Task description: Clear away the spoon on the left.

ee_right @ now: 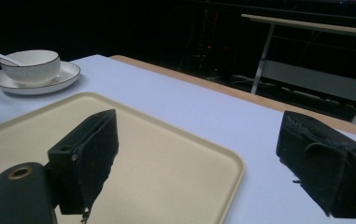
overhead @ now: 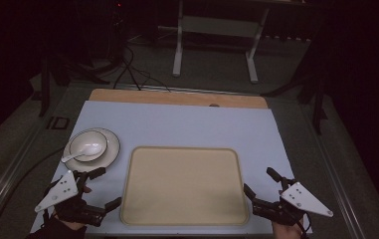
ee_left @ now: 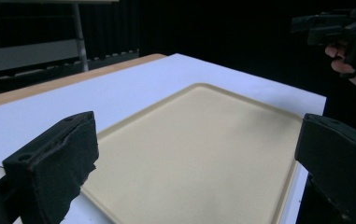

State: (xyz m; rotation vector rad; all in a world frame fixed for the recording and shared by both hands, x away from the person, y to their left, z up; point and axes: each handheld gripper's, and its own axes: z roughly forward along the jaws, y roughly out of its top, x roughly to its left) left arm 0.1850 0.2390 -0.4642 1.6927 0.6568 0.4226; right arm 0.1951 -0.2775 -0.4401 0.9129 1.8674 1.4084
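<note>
Flanking tray [overhead: 184,185]: L gripper [overhead: 101,188], R gripper [overhead: 259,181], jaws wide.

Legible text, labels, brands, numbers, signs: none. The tray [overhead: 184,185], bowl [overhead: 86,145], plate [overhead: 111,143] and table cover [overhead: 187,124] carry no markings (all plain surfaces). A dark rectangular mark [overhead: 57,123] sits on the floor left of the table, too small and dim to read.
</note>
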